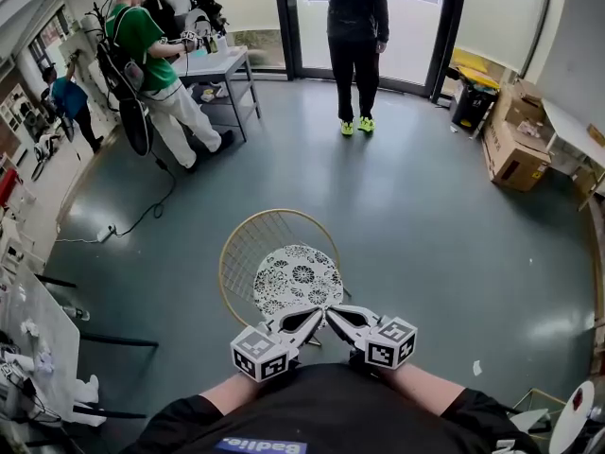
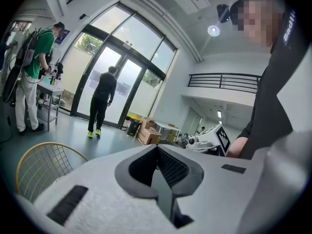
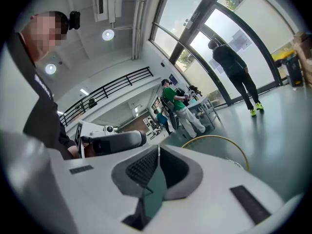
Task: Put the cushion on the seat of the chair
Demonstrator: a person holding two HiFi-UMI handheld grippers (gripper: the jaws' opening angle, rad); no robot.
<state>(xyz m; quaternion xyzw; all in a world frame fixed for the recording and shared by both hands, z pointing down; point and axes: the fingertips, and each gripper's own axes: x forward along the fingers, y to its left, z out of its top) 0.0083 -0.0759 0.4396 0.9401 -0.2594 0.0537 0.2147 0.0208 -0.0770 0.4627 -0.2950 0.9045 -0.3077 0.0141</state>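
Observation:
A round white cushion (image 1: pixel 298 277) with a dark flower pattern lies on the seat of a gold wire chair (image 1: pixel 248 244), just ahead of me in the head view. My left gripper (image 1: pixel 315 317) and right gripper (image 1: pixel 332 314) point toward each other at the cushion's near edge. Their tips almost meet above it. Both are shut with nothing between the jaws, as each gripper view shows. The chair's gold rim (image 2: pixel 39 167) appears low on the left in the left gripper view. The same chair rim (image 3: pixel 219 139) shows at centre right in the right gripper view.
A person in black (image 1: pixel 356 36) stands at the glass doors. Another person in green (image 1: pixel 151 64) works at a white table (image 1: pixel 222 69) on the far left. Cardboard boxes (image 1: pixel 515 145) sit at the right. A cable and power strip (image 1: pixel 104 233) lie on the floor to the left.

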